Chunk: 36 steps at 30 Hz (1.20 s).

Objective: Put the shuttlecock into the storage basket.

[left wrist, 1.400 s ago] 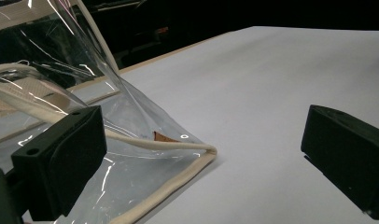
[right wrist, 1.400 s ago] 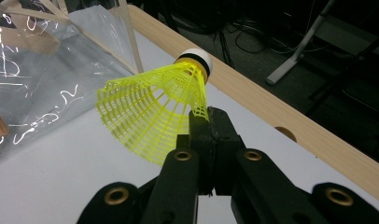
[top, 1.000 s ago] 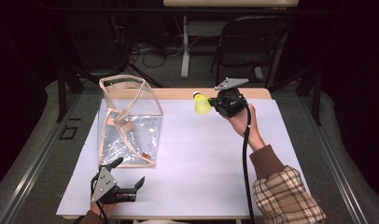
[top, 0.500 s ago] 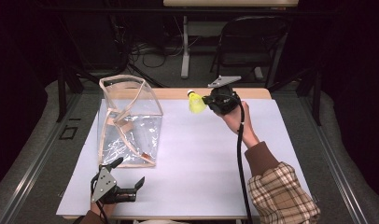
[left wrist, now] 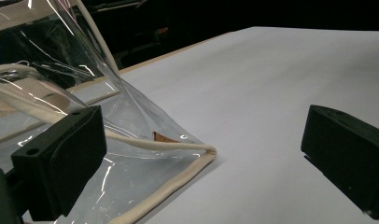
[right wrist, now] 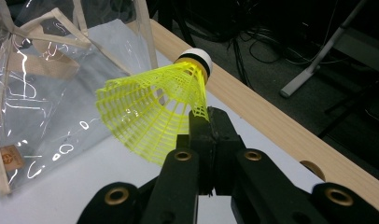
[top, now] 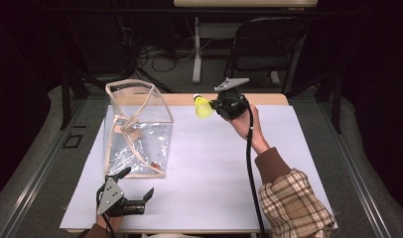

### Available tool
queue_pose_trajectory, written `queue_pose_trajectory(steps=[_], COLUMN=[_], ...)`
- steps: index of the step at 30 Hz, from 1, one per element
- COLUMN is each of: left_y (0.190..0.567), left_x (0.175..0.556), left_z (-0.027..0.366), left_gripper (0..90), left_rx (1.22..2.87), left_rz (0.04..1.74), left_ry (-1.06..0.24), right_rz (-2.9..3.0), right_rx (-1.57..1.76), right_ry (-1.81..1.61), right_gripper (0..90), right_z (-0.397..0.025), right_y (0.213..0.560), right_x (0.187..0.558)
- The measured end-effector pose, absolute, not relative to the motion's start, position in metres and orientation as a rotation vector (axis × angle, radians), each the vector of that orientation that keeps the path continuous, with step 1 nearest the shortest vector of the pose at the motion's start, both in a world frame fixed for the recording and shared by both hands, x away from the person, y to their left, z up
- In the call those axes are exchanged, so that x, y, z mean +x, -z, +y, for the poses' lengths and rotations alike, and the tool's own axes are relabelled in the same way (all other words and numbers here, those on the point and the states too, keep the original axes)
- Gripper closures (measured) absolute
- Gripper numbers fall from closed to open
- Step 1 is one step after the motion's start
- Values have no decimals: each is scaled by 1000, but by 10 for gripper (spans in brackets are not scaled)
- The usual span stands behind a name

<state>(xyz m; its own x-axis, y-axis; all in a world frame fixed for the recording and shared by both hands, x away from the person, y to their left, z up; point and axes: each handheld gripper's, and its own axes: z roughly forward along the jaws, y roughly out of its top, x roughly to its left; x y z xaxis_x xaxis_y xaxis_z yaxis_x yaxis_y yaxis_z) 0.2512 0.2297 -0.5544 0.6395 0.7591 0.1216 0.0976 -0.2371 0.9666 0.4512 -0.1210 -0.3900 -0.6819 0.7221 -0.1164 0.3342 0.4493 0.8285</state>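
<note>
Yellow mesh is all we are pinching: the right gripper (right wrist: 207,122) is clamping the shuttlecock (right wrist: 155,109) by its skirt edge near frame centre, so it could twist loose before reaching the clear bag (top: 137,130) (probably its destination). Our left gripper (left wrist: 201,154) is gaping wide, empty, beside the bag's corner.

A white sheet (top: 214,168) covers the wooden worktop (top: 269,99). Beyond the far edge, on the grey floor, stand a dark folding chair (top: 261,44) and a white table leg (top: 197,49) among tangled cables (top: 150,52).
</note>
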Motion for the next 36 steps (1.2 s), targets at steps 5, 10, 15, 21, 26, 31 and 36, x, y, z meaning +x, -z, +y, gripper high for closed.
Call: queue_pose_trajectory(steps=[5, 10, 15, 21, 26, 31, 36], left_y=[554, 554, 554, 554, 554, 554, 554], left_x=[251, 251, 251, 251, 251, 251, 251], left_z=[230, 230, 230, 230, 230, 230, 230], left_gripper=[1, 1, 0, 1, 1, 0, 1], left_rx=[1721, 1721, 1720, 1719, 1721, 1720, 1721], left_rz=[700, 701, 702, 700, 699, 698, 697], left_ry=[-725, -724, -724, -725, -724, -724, -726], right_rz=[2248, 2253, 2254, 2258, 2253, 2252, 2257], right_rx=[883, 880, 880, 875, 870, 869, 865], right_ry=[-1143, -1147, -1153, -1155, -1161, -1170, -1172], right_gripper=[900, 900, 900, 900, 900, 900, 900], right_z=[-116, -112, -108, -104, -100, -97, -93], right_y=[389, 389, 389, 388, 386, 384, 382], right_x=[453, 456, 459, 461, 463, 465, 467])
